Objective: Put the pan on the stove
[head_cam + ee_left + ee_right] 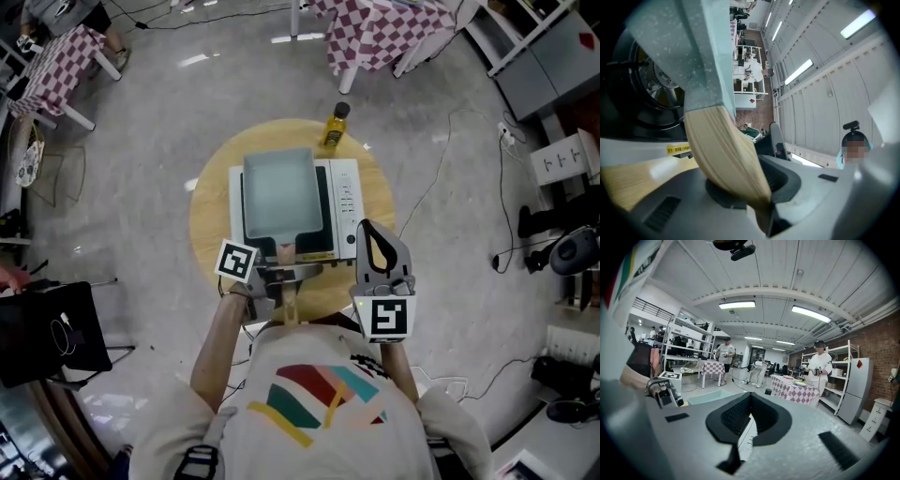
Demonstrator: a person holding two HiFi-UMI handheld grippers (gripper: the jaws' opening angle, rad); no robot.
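A square pale-teal pan (278,192) rests on the black top of a white portable stove (345,192) on a round wooden table (211,202). The pan's wooden handle (286,251) points toward me, and my left gripper (281,272) is shut on it. In the left gripper view the handle (724,154) runs down between the jaws, with the pan (689,51) over the burner (642,89). My right gripper (366,225) is shut with nothing in it, hovering at the stove's near right corner. Its own view shows the pan (710,396) off to the left.
A bottle of yellow oil (335,125) stands at the table's far edge behind the stove. A black chair (52,333) is on my left, checked-cloth tables (384,33) stand farther off, and cables (441,169) trail over the floor at right. People (820,366) stand in the room.
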